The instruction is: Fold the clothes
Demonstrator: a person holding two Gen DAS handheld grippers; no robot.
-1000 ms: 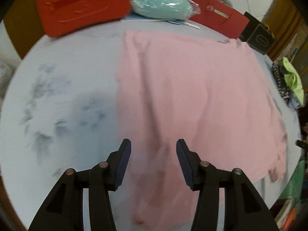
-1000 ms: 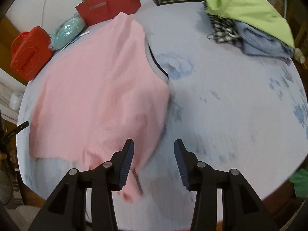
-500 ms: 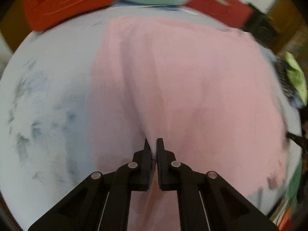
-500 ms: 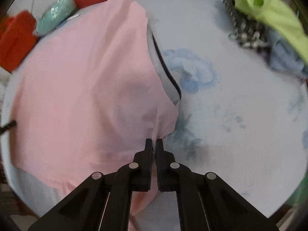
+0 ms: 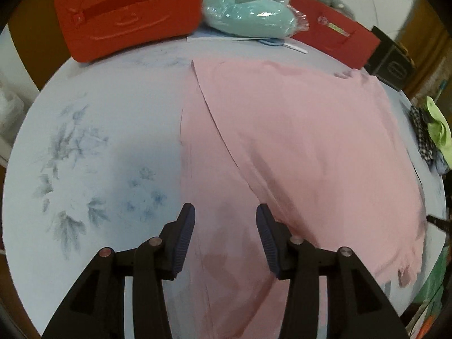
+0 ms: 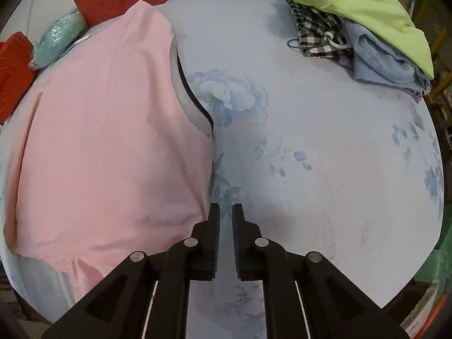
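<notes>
**Pink shirt spread on the round table, both grippers at its near edge**

Currently, left wrist view: left gripper (image 5: 225, 233) has its fingers spread wide, nothing between them, hovering over the near part of the pink shirt (image 5: 296, 152). Shirt lies flat on the floral tablecloth (image 5: 93, 152), one layer folded over with a diagonal edge running from far to near. Far side: red case (image 5: 127, 11), teal wrapped bundle (image 5: 248, 18), red gift bag (image 5: 333, 39), side by side along the table's far rim.

Right wrist view: right gripper (image 6: 225, 226) fingers narrow, a slim gap showing only tablecloth (image 6: 325, 155); the left finger's outer side touches the shirt's (image 6: 107, 141) near right corner. Dark-trimmed neckline sits along the shirt's right edge. Clothes pile (image 6: 364, 25), green on top, far right, well apart.
</notes>
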